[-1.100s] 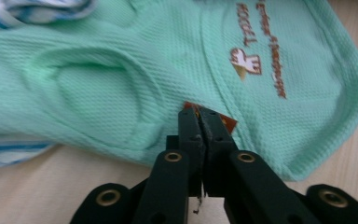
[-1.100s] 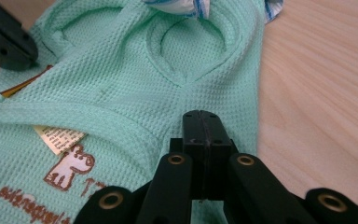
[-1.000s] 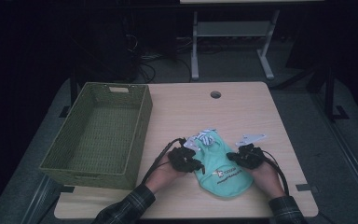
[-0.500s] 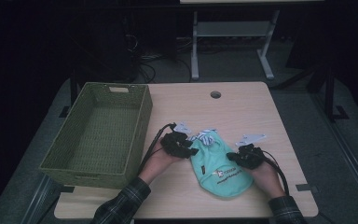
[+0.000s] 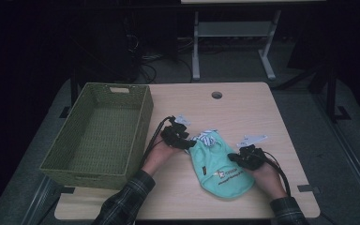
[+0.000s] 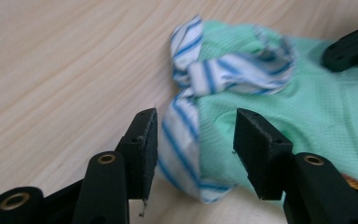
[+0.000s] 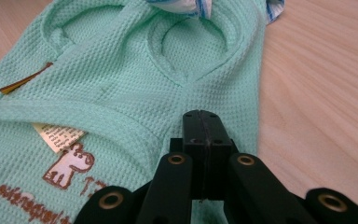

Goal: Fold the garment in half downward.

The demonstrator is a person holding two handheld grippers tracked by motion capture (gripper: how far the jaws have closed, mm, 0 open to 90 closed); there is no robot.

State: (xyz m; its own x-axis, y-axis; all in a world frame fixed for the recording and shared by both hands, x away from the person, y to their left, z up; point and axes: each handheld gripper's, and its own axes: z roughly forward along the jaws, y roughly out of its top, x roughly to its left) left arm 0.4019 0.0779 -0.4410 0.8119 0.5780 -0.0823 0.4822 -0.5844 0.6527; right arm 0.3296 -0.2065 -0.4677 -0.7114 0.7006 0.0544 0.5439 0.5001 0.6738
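While the green garment [image 5: 220,164] is pinned by the closed right gripper [image 7: 204,140] at its edge | folding step judged in hand | left gripper [image 6: 193,149] jaws just opened, striped trim [image 6: 182,140] loose between them | next: trim to be regripped and folded.

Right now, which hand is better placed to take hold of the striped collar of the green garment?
Left. The left tongs have just been opening and now straddle the blue-and-white striped collar of the mint green waffle-knit garment, pads not pressing. The right tongs are shut at the garment's far side edge.
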